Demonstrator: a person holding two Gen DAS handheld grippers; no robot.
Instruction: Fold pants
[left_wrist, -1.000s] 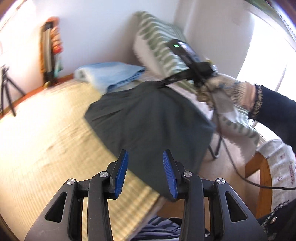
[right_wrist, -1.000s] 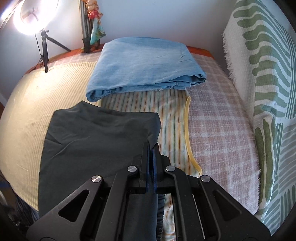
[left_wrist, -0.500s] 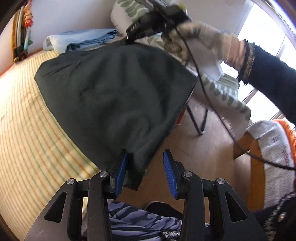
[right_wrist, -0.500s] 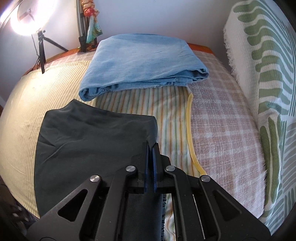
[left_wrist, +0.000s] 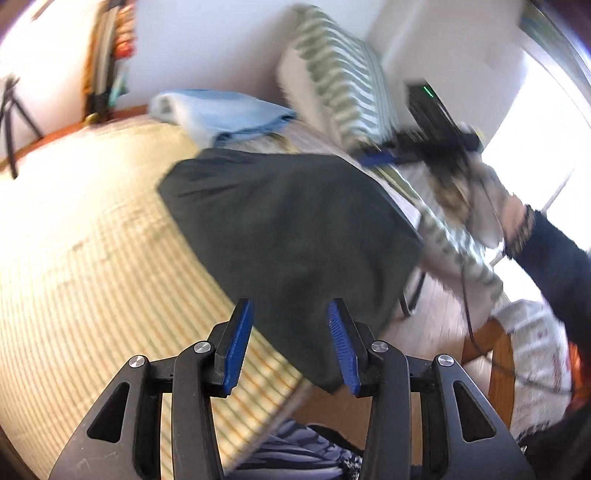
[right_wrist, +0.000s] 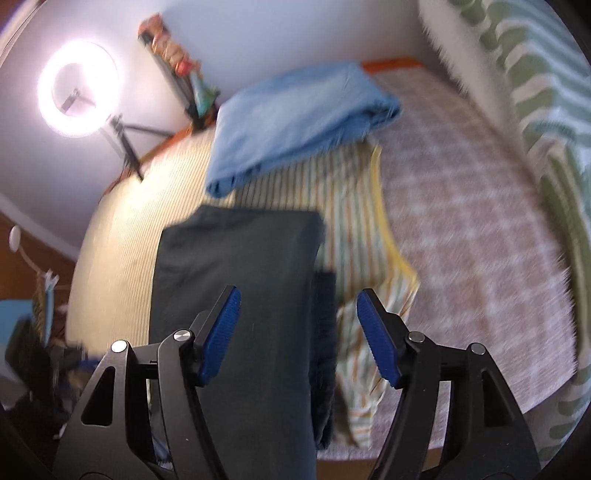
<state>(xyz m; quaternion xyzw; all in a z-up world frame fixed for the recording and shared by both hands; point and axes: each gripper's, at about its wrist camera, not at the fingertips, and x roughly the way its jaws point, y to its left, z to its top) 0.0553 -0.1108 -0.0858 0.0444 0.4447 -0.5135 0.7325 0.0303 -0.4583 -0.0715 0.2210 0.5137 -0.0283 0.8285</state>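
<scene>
Bed (right_wrist: 461, 229) with striped and checked covers, white wall, lit ring lamp (right_wrist: 77, 94) behind. Folded dark green fabric pants (right_wrist: 236, 295) lie at bed's edge, near a folded light-blue cloth (right_wrist: 295, 122). Right tool (right_wrist: 299, 332) opening, pants below, unpinched; a second ago clamped shut. Left tool (left_wrist: 291, 343) part-open, opening, empty.

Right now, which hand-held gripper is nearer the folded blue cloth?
Right. The right hand-held gripper sits open over the dark pants, short of the blue cloth; the left hand-held gripper hangs at the pants' near hem.
</scene>
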